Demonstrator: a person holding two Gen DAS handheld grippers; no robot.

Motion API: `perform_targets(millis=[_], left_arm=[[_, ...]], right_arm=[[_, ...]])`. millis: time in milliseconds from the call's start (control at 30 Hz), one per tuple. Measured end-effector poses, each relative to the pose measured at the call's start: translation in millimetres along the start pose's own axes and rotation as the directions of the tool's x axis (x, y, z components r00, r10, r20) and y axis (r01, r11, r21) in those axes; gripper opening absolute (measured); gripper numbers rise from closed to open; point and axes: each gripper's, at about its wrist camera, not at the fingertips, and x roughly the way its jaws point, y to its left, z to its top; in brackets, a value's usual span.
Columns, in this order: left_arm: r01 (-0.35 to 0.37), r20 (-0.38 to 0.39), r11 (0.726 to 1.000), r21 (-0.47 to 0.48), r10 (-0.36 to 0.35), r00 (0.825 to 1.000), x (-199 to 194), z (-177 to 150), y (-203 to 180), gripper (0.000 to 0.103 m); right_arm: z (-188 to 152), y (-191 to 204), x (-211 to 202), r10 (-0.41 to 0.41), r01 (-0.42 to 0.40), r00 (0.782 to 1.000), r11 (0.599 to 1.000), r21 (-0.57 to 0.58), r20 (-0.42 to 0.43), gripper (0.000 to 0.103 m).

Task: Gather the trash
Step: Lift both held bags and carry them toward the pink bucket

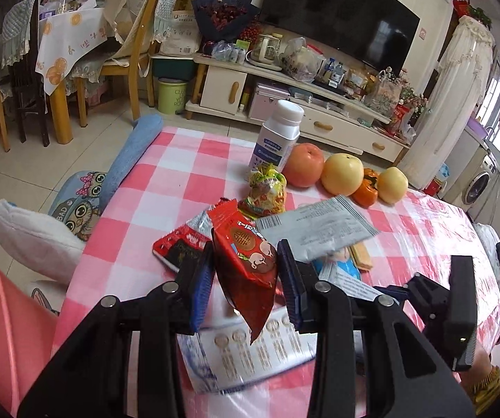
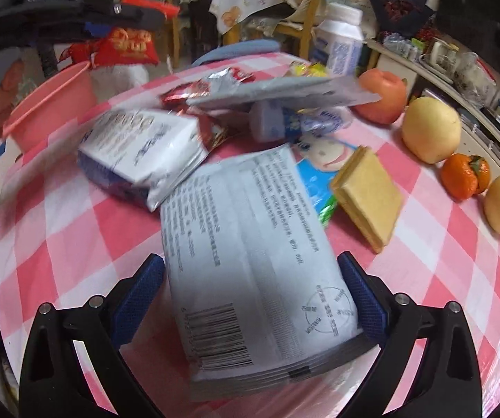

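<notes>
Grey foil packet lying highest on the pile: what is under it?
Under the flat grey foil packet a small white bottle with blue print lies on its side, with crumpled red wrappers beside it. Whatever lies deeper beneath is covered.

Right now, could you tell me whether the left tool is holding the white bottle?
No, the left tool is shut on a red snack wrapper, while the white bottle stands untouched beside the fruit.
</notes>
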Motion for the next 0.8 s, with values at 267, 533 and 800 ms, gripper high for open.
perform_targets(millis=[267, 533, 800], left_arm=[[0.005, 0.023, 1.000, 0.009, -0.005, 1.000, -42.8, -33.5, -0.7, 0.038], [-0.016, 0.049, 0.999, 0.027, 0.015, 0.999, -75.6, -54.6, 4.0, 0.038], [-0.039, 0.058, 0.999, 0.021, 0.037, 0.998, -95.4, -70.7, 15.8, 0.038]], right_arm=[[1.2, 0.9, 1.5, -0.006, 0.005, 1.000, 0.998, 0.061, 0.007, 0.095], [-0.5, 12.1, -1.9, 0.007, -0.008, 1.000, 0.995, 0.100, 0.016, 0.081], [-7.8, 25.7, -9.6, -0.036, 0.032, 0.999, 0.986, 0.162, 0.017, 0.078]])
